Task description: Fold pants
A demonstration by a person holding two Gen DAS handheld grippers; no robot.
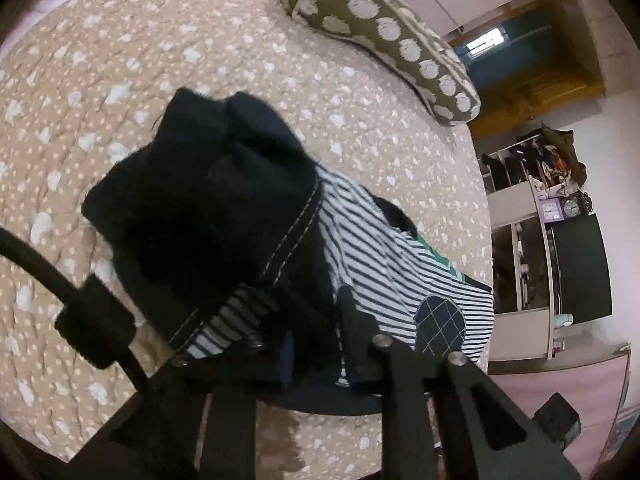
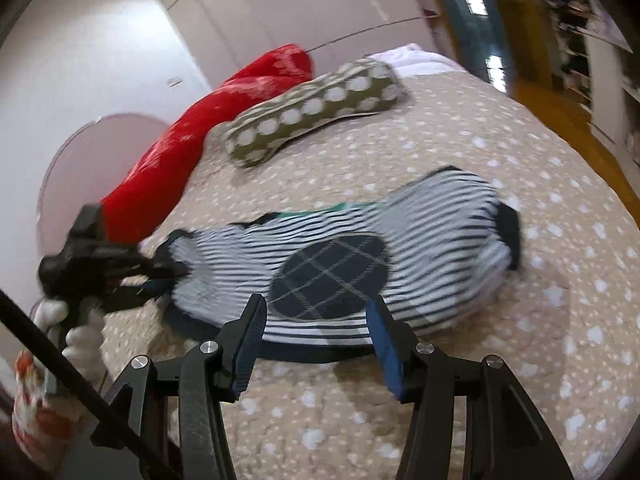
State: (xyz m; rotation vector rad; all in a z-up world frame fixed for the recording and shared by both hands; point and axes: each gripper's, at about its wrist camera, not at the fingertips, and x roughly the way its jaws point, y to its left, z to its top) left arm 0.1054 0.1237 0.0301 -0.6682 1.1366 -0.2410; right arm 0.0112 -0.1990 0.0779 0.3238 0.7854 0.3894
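- Pants (image 2: 400,232) lie bunched on the bed (image 2: 480,128), striped white and dark, with a dark oval patch (image 2: 332,276) crossed by pale lines facing up and a strip of green showing at the far edge.
- Dark cuffs or hems show at both ends of the garment; in the left wrist view a dark ribbed section (image 1: 208,200) with pale stitching is lifted up close to the camera.
- Left tool (image 2: 160,276) is pressed together on the left end of the pants, pinching the fabric between its blue-padded fingers; in its own view the cloth drapes over and hides the fingertips (image 1: 280,356).
- Right tool (image 2: 316,328) is spread, its two fingers standing apart at the near edge of the pants, one on each side of the oval patch; whether the pads touch the cloth I cannot tell, and nothing is clamped between them.
- Bed cover is beige with white spots, quilted.
- Olive pillow (image 2: 316,108) with large white dots lies well apart from the pants, toward the head of the bed, and a red cushion (image 2: 192,136) lies just beside it against the pale headboard.
- Right wrist picture is blurred.
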